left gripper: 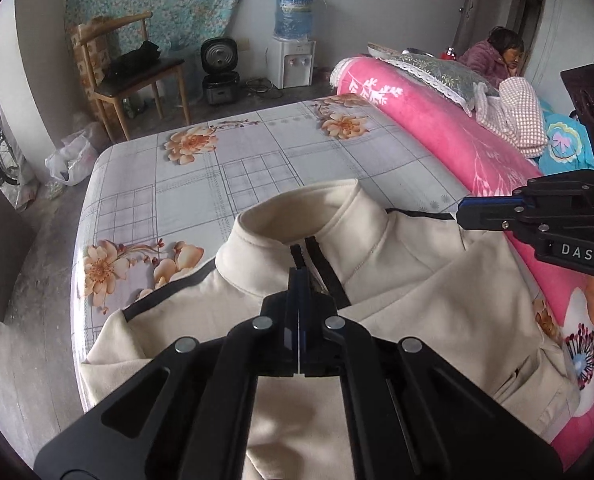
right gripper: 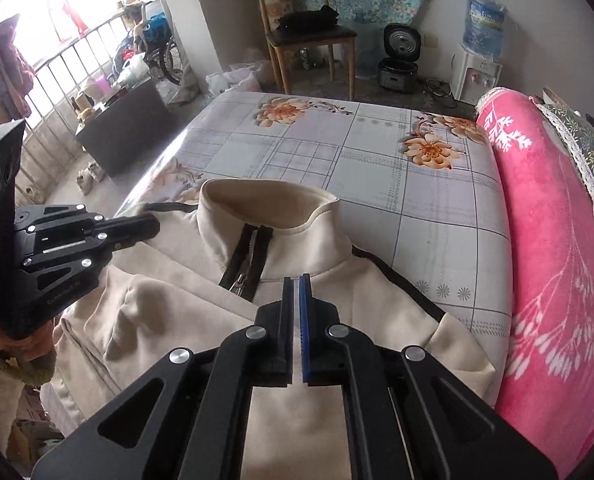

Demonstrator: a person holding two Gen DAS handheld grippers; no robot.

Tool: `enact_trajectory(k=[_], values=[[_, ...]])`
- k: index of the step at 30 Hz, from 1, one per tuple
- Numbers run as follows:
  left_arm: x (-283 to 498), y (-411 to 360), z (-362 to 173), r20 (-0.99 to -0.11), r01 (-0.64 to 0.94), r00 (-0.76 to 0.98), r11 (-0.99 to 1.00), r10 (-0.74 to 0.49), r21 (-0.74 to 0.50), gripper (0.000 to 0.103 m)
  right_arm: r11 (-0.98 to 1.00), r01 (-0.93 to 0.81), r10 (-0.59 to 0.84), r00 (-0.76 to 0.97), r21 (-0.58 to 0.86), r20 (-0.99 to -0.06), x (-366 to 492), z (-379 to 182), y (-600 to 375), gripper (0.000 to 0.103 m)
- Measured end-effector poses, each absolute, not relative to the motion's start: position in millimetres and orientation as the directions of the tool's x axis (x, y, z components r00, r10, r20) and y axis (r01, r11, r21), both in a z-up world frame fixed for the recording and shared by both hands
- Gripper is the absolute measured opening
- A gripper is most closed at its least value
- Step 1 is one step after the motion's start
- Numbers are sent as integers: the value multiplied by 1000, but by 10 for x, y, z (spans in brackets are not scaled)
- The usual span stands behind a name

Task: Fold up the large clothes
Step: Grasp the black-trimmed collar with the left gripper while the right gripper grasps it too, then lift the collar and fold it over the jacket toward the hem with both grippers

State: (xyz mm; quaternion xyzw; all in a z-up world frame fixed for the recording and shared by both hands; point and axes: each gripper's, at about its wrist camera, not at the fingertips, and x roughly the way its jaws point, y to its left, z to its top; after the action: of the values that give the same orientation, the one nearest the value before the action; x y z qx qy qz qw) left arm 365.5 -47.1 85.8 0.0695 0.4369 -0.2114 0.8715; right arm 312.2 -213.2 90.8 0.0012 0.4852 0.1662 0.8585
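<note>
A cream zip-up jacket [left gripper: 417, 276] with black trim lies on the flowered bed sheet [left gripper: 225, 168], collar pointing away; it also shows in the right wrist view [right gripper: 169, 308]. My left gripper [left gripper: 299, 276] is shut and empty, hovering over the jacket just below the collar by the zipper. My right gripper [right gripper: 296, 284] is shut with nothing between its pads, above the jacket's right shoulder. Each gripper shows in the other's view: the right [left gripper: 463, 210] near the far shoulder, the left [right gripper: 153, 226] by the other shoulder.
A rolled pink blanket [right gripper: 553, 264] lies along the right of the bed with pillows and clothes on it. A person sits behind it [left gripper: 497, 56]. A wooden chair [left gripper: 137, 76], rice cooker [left gripper: 219, 72] and water dispenser [left gripper: 293, 36] stand beyond the bed's far edge.
</note>
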Motion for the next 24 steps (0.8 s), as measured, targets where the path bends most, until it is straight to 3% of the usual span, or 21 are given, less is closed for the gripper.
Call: enact_trajectory(k=[2,3,4,9,20,24], values=[[3676,-420,881,-794,396,527,914,-303,-86,5,941,-262,317,459,215,-830,3135,947,-2179,19],[3725,-387,881,-798,378,515,918,-314,-117,20,942,-251,317,465,221,-827,3160,964,-2182,44],[3772,-356,874,-800,356,511,924,-315,-136,36,943,-250,315,471,218,-824,3192,982,-2170,59],[4230,-305,674,-823,240,481,948,-303,-209,43,955,-195,286,430,221,-856,3658,805,-2095,59],[4876,-313,136,-876,107,423,972,-233,-207,43,966,34,240,267,258,-933,4635,-58,-2168,58],[4742,-269,155,-873,140,423,969,-244,-204,31,955,28,278,260,295,-925,4468,-108,-2235,32]])
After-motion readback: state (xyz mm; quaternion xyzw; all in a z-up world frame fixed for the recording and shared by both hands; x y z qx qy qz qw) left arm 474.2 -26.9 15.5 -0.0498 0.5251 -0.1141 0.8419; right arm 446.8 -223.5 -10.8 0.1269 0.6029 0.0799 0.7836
